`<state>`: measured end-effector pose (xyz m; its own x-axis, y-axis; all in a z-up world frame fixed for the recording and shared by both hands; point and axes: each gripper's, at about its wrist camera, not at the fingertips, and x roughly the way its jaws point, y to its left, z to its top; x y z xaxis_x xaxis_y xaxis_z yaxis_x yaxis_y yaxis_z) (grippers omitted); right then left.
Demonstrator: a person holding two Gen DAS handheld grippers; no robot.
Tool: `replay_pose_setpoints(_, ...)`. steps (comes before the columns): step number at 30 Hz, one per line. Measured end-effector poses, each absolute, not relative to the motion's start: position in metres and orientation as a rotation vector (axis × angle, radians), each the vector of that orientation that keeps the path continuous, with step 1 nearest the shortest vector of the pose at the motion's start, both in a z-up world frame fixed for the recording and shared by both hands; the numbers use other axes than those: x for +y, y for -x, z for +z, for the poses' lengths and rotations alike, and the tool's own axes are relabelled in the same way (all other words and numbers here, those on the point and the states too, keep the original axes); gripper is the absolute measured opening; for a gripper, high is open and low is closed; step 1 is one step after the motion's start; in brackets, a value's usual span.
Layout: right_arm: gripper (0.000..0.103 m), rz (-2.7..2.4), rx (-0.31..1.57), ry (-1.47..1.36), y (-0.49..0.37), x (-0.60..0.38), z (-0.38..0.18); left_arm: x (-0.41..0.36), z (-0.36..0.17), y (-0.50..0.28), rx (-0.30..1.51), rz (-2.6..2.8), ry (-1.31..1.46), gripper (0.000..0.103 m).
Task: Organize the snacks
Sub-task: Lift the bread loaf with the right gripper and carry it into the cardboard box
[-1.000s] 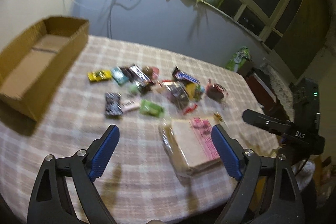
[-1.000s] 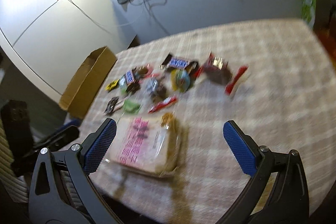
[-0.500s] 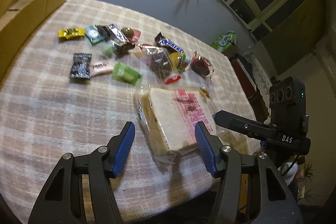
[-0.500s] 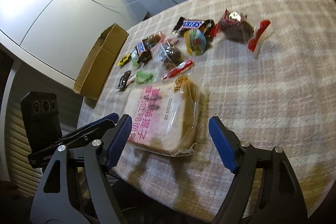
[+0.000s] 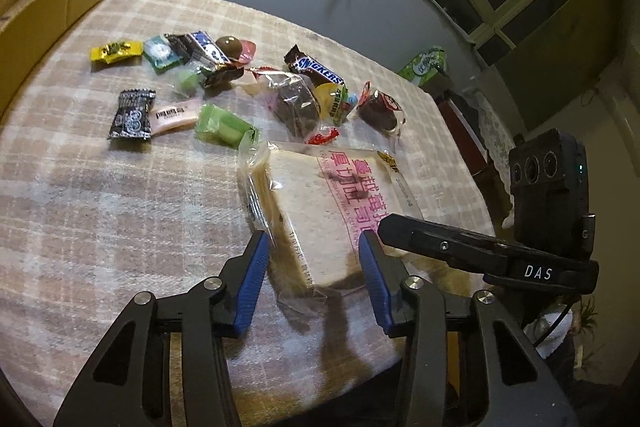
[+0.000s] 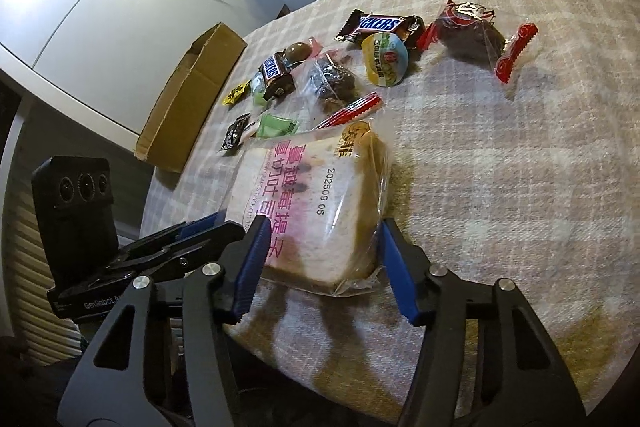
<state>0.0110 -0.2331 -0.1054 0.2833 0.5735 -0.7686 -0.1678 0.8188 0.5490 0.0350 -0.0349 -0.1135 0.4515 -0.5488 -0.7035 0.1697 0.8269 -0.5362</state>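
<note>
Bagged bread point(image 5: 320, 203) sits lower centre of frame on the table point(image 5: 120, 207). Left gripper point(image 5: 314, 269) and right gripper point(image 6: 322, 255) have just been closing, each straddling a near corner, pads apparently not yet pressing. Soft, light, slippery film; best gripped gently at the edges.

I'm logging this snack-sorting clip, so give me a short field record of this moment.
target: bagged bread, flat on the checked tablecloth
left gripper: jaws just closing around the bread's near corner
right gripper: jaws just closing around its other near corner
grip: contact unclear
other snacks: loose beyond the bread, Snickers bar among them
cardboard box: open, at table edge
</note>
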Motion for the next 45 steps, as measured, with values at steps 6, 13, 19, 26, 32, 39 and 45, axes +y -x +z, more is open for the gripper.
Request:
replay_pose_setpoints(6, 0.056, 0.521, 1.175, -0.355, -0.013, -0.219, -0.1, -0.029, -0.104, -0.03, 0.977, -0.437, 0.389, 0.044)
replay_pose_setpoints(13, 0.056, 0.562, 1.144, -0.304, -0.021, -0.194, -0.081, -0.007, -0.09, -0.026, 0.92, -0.404, 0.391, 0.044)
replay_pose_setpoints(19, 0.056, 0.613, 1.113, -0.25, -0.031, -0.158, -0.063, 0.023, -0.077, -0.023, 0.863, -0.359, 0.409, 0.044)
replay_pose_setpoints(26, 0.056, 0.681, 1.083, -0.196, -0.045, -0.113, -0.046, 0.064, -0.063, -0.02, 0.8, -0.287, 0.422, 0.044)
replay_pose_setpoints(32, 0.056, 0.746, 1.058, -0.156, -0.06, -0.065, -0.036, 0.101, -0.055, -0.023, 0.752, -0.217, 0.429, 0.044)
replay_pose_setpoints(39, 0.056, 0.809, 1.04, -0.106, -0.083, -0.008, -0.029, 0.145, -0.047, -0.027, 0.707, -0.13, 0.442, 0.044)
replay_pose_setpoints(45, 0.056, 0.849, 1.053, -0.074, -0.108, 0.031, -0.038, 0.175, -0.051, -0.033, 0.699, -0.067, 0.446, 0.044)
